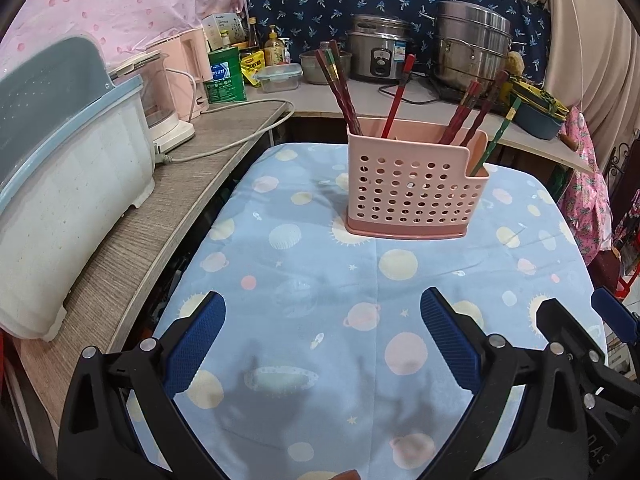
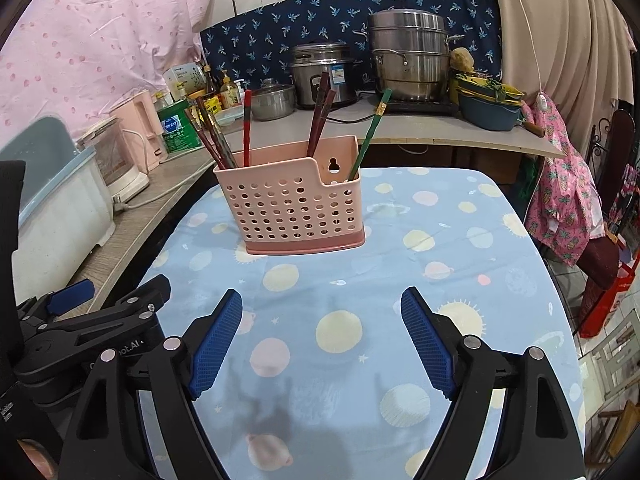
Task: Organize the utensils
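A pink perforated utensil holder stands on the blue planet-print tablecloth. Several dark red chopsticks lean in its tall back section. One bright red chopstick stands among them. A green chopstick sits in the low right compartment. My left gripper is open over the cloth in front of the holder, with nothing between its blue pads. My right gripper is open beside it, also with nothing between its pads.
A grey counter runs along the left with a white-and-blue dish box, a kettle and a cord. The back counter holds a rice cooker, a steel steamer pot, bottles and a blue basin. Floral fabric hangs at right.
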### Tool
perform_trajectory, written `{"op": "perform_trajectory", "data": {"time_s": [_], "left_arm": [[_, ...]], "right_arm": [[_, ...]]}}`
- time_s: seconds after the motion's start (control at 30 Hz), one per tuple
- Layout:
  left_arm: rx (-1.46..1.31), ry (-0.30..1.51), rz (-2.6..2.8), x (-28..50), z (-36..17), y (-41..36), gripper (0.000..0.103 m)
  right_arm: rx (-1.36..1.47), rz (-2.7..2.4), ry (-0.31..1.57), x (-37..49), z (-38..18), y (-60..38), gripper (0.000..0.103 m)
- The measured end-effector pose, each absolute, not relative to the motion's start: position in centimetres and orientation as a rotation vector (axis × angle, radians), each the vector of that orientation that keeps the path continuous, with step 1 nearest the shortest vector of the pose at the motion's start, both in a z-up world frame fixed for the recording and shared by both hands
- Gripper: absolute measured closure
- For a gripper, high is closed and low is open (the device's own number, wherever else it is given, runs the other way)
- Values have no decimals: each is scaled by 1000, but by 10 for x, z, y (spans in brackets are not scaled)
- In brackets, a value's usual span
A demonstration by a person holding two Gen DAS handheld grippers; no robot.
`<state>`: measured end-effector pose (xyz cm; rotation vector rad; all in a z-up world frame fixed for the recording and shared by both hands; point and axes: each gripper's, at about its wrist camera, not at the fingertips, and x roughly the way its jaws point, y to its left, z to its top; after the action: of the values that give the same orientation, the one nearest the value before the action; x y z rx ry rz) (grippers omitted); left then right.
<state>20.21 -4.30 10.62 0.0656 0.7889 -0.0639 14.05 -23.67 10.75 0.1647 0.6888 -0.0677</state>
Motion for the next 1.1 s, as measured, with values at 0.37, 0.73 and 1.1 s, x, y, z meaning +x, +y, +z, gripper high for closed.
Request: {"op": "perform_trajectory", "data": {"time_s": [0.37, 0.73, 1.1], "left_arm": [[59, 801, -43, 224, 103, -40, 9], [61, 799, -48, 235, 103, -43, 9], [65, 805, -58, 243, 100, -50, 8]], "right_arm": [[157, -79, 709, 166, 104, -242, 19], [137, -92, 729, 182, 101, -245, 18], [136, -109, 745, 191, 98, -250, 18]]}}
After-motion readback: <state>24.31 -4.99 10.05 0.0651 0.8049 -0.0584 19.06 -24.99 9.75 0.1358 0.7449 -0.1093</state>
